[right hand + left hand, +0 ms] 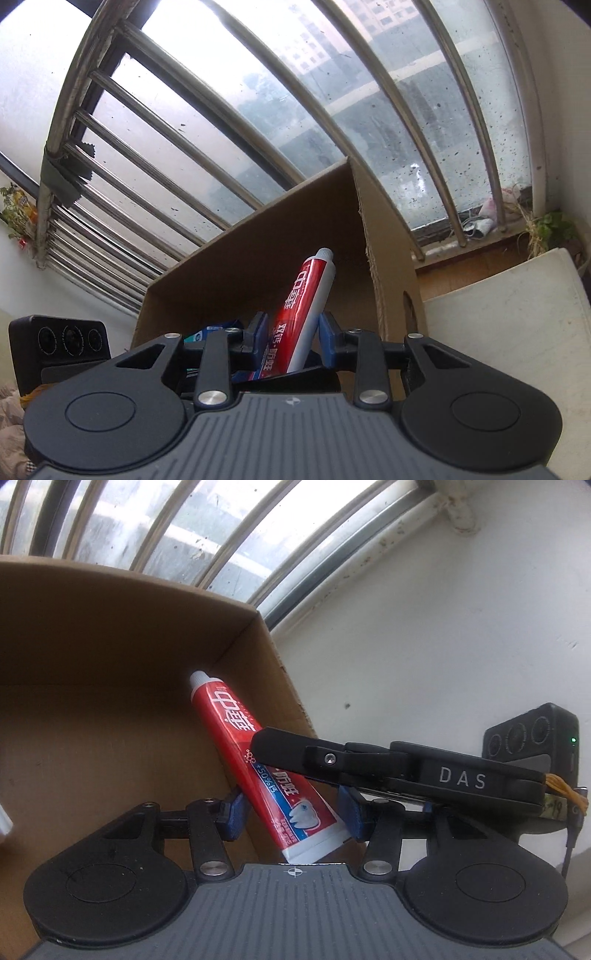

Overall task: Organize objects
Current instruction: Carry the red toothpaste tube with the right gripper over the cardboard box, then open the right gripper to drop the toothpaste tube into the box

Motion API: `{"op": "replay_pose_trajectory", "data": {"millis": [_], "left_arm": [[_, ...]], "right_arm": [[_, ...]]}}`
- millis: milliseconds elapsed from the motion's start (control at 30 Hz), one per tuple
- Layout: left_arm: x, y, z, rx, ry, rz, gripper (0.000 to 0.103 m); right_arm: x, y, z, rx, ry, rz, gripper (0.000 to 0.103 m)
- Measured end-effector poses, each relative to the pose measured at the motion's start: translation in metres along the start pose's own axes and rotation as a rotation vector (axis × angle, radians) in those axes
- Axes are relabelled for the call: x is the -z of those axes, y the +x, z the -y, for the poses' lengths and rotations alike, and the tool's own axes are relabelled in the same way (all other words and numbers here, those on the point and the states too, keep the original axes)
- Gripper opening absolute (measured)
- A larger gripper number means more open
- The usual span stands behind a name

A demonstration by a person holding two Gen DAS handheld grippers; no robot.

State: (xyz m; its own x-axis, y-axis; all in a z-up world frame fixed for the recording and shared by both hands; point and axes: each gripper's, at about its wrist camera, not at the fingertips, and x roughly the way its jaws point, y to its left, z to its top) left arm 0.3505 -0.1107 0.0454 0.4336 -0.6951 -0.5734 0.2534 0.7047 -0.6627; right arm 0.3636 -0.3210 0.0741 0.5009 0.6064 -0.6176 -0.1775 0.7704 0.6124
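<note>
Holding one red toothpaste tube [258, 760] between them, both tools hover at the open cardboard box [110, 657] by a barred window [258, 110]. The left hand-held gripper [295, 805] is clamped on the tube's flat crimped end. The right hand-held gripper [291, 332] is clamped on its middle, capped end pointing up and into the box. This double grip probably steadies the soft tube for lowering it inside, where some blue packaging [214, 330] already lies.
</note>
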Motion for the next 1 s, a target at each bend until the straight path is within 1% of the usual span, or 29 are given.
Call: {"op": "replay_pose_trajectory", "data": {"millis": [100,167,200,233,267,400,500,600,700,767,900,967,1000], "left_arm": [[-0.003,0.006,0.001,-0.039,-0.018,-0.020,0.060],[-0.003,0.008,0.002,-0.036,-0.025,-0.017,0.069],[-0.002,0.009,0.003,-0.043,-0.026,-0.013,0.072],[0.000,0.009,0.004,-0.053,-0.028,-0.012,0.079],[0.002,0.008,0.005,-0.067,-0.033,-0.010,0.084],[0.008,0.000,0.012,-0.089,-0.032,0.013,0.087],[0.013,-0.010,0.021,-0.103,-0.018,0.036,0.090],[0.023,-0.031,0.034,-0.105,-0.003,0.073,0.091],[0.038,-0.060,0.046,-0.092,0.019,0.124,0.091],[0.053,-0.083,0.051,-0.078,0.031,0.158,0.094],[0.085,-0.133,0.054,-0.036,0.046,0.216,0.094],[0.107,-0.164,0.052,-0.031,0.061,0.245,0.096],[0.116,-0.177,0.051,-0.033,0.071,0.260,0.096]], "right_arm": [[-0.002,-0.004,-0.003,0.010,-0.013,0.017,0.033],[-0.003,-0.009,-0.005,0.019,-0.013,0.034,0.033],[-0.004,-0.011,-0.005,0.018,-0.010,0.040,0.033],[-0.004,-0.014,-0.004,0.016,-0.004,0.044,0.033],[-0.003,-0.018,-0.003,0.013,0.002,0.050,0.033],[0.005,-0.037,-0.004,0.000,0.007,0.077,0.033],[0.014,-0.056,-0.007,-0.028,0.010,0.106,0.033],[0.028,-0.086,-0.014,-0.081,0.008,0.155,0.034],[0.047,-0.118,-0.026,-0.161,-0.005,0.207,0.035],[0.063,-0.138,-0.036,-0.203,-0.025,0.243,0.047],[0.099,-0.174,-0.061,-0.288,-0.079,0.312,0.059],[0.118,-0.185,-0.072,-0.325,-0.107,0.333,0.066],[0.126,-0.188,-0.076,-0.343,-0.121,0.341,0.067]]}}
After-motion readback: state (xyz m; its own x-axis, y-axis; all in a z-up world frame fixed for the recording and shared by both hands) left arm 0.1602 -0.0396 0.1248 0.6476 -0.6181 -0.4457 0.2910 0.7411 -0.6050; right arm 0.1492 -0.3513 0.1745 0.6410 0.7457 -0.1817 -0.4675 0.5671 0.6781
